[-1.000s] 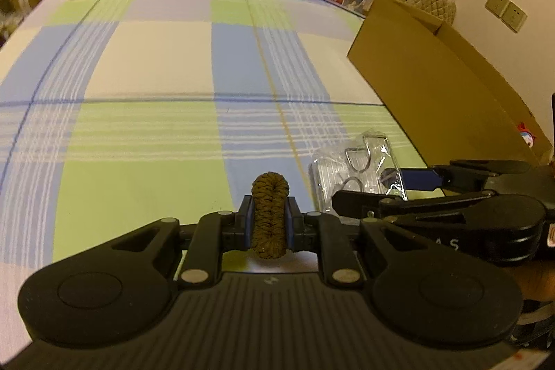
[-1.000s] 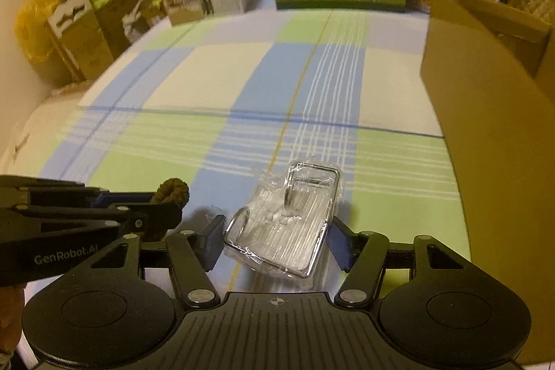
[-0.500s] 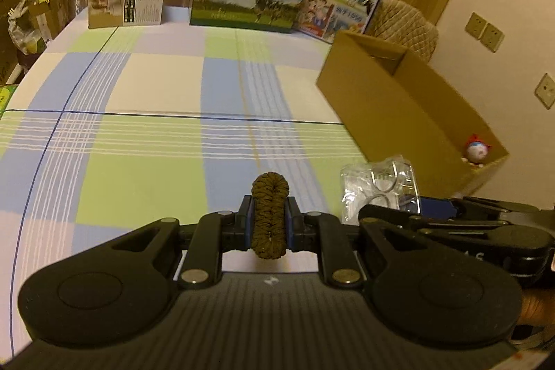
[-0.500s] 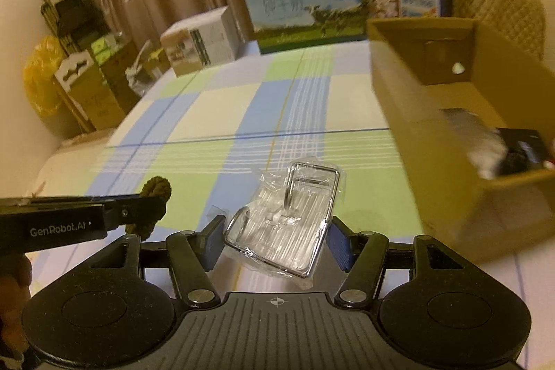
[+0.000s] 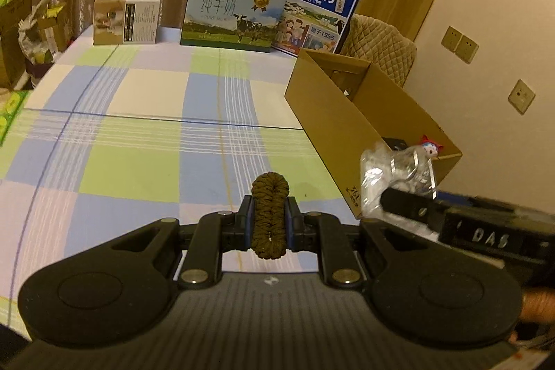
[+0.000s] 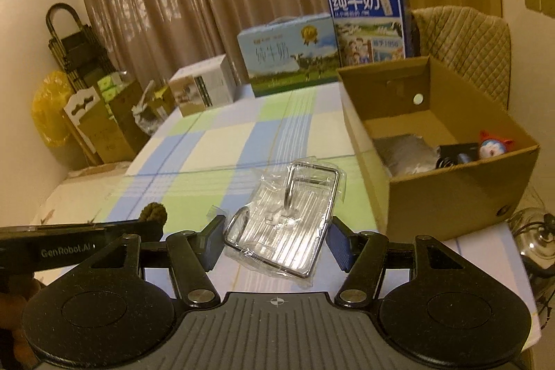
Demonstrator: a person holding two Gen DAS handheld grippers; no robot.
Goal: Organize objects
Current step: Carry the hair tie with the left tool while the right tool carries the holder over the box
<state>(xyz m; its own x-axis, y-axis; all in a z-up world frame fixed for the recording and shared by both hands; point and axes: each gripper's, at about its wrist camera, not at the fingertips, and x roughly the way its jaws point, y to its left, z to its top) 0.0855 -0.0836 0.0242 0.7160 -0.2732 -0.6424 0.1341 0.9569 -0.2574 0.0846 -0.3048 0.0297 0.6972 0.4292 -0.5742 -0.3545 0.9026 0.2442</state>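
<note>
My left gripper is shut on a brown braided rope bracelet, held above the checked tablecloth. My right gripper is shut on a clear plastic packet with a metal wire rack, held in the air left of the open cardboard box. The packet also shows in the left wrist view, near the box's front corner. The bracelet's tip shows in the right wrist view. Inside the box lie a grey pouch, a black item and a small red-and-blue toy.
Two milk cartons and a small white box stand at the table's far edge. A quilted chair is behind the cardboard box. Bags and boxes stand on the floor at the left.
Both grippers have risen and tilted up with their loads; the table looks further below. The box's inside has come into view, and the right gripper has moved closer to the box.
</note>
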